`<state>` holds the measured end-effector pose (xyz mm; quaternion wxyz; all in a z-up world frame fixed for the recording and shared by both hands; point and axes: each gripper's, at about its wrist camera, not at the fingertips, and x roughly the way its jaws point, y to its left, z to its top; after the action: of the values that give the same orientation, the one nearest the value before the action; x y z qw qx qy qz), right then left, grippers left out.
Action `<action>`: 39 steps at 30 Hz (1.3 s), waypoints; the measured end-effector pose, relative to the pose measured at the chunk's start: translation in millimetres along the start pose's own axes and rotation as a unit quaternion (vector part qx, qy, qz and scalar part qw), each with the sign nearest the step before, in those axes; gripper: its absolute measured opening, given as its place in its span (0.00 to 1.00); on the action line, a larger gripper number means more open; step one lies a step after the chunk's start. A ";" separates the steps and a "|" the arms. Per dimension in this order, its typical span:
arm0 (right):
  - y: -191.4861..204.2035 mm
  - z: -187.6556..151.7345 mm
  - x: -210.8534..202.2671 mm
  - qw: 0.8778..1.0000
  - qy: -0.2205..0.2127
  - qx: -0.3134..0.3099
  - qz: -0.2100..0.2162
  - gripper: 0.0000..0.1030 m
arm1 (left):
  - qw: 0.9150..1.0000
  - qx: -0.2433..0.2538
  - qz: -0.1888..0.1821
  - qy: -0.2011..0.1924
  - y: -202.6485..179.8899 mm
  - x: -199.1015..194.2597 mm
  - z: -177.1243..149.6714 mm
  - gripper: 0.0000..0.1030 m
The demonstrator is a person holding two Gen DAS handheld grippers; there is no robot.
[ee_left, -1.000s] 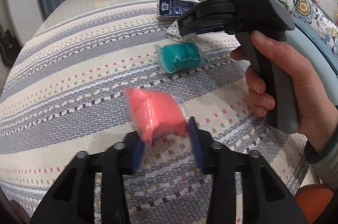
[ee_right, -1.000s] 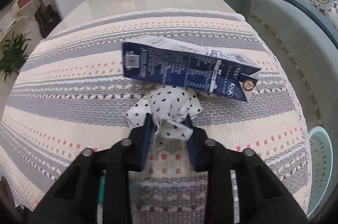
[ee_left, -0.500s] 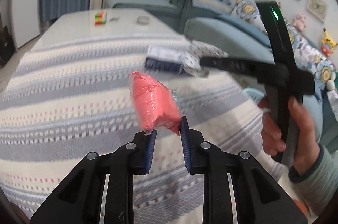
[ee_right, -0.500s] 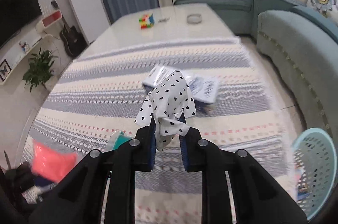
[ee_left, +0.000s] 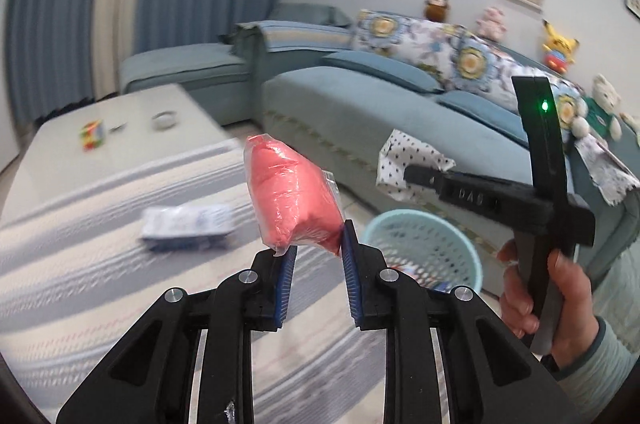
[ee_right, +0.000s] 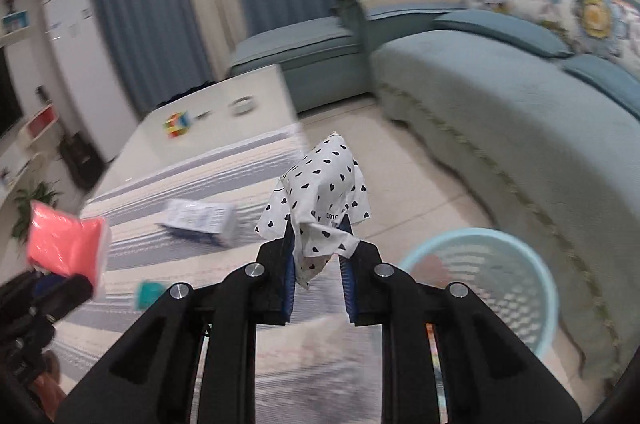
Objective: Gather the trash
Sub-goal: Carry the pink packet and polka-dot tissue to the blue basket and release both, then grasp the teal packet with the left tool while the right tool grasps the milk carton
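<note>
My left gripper (ee_left: pixel 316 252) is shut on a pink plastic-wrapped packet (ee_left: pixel 294 200) and holds it in the air above the striped tablecloth (ee_left: pixel 80 264). My right gripper (ee_right: pixel 318 244) is shut on a crumpled white wrapper with black hearts (ee_right: pixel 320 200), also lifted; it shows in the left wrist view (ee_left: pixel 404 160) above a light blue mesh basket (ee_left: pixel 420 244). The basket (ee_right: pixel 500 288) stands on the floor to the right of the table. A blue and white milk carton (ee_left: pixel 186 226) lies on the cloth. A teal packet (ee_right: pixel 150 294) lies near the left gripper.
A Rubik's cube (ee_left: pixel 93 134) and a small round dish (ee_left: pixel 165 119) sit on the bare far end of the table. A blue sofa (ee_right: pixel 500 96) with cushions and toys runs along the right, behind the basket. Tiled floor (ee_right: pixel 400 192) lies between table and sofa.
Both grippers have closed on their items, lifted them off the cloth and swung right towards the basket. The pink packet and the heart wrapper are now in the air.
</note>
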<state>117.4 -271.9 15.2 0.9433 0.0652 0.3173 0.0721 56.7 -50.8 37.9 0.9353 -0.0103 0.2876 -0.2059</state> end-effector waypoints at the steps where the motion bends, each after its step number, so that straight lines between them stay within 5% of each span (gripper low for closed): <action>1: -10.4 -2.5 -1.8 1.000 0.001 0.007 -0.008 0.16 | 1.000 0.009 -0.009 0.002 -13.2 8.1 4.7 0.21; 12: -125.0 -54.1 9.8 0.992 0.051 0.094 -0.067 0.16 | 0.991 0.094 -0.062 0.078 -113.3 107.0 -6.4 0.21; 25: -178.9 -112.2 47.5 0.974 0.134 0.161 -0.089 0.21 | 0.967 0.114 -0.109 0.198 -139.9 187.8 -55.1 0.22; 27: -182.2 -117.5 47.4 0.972 0.138 0.168 -0.087 0.28 | 0.967 0.104 -0.112 0.204 -136.6 191.4 -58.7 0.42; 29: -183.8 -120.1 43.2 0.972 0.131 0.176 -0.083 0.48 | 0.970 0.098 -0.110 0.193 -131.5 187.2 -58.3 0.54; 39: -157.5 -107.1 28.3 0.979 0.113 0.157 -0.066 0.50 | 0.981 0.052 -0.111 0.153 -103.3 155.0 -32.3 0.55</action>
<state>89.5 -413.1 -112.8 0.8820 0.1824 0.4333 -0.0339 116.2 -202.8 -57.5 0.8508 0.0381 0.4132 -0.3223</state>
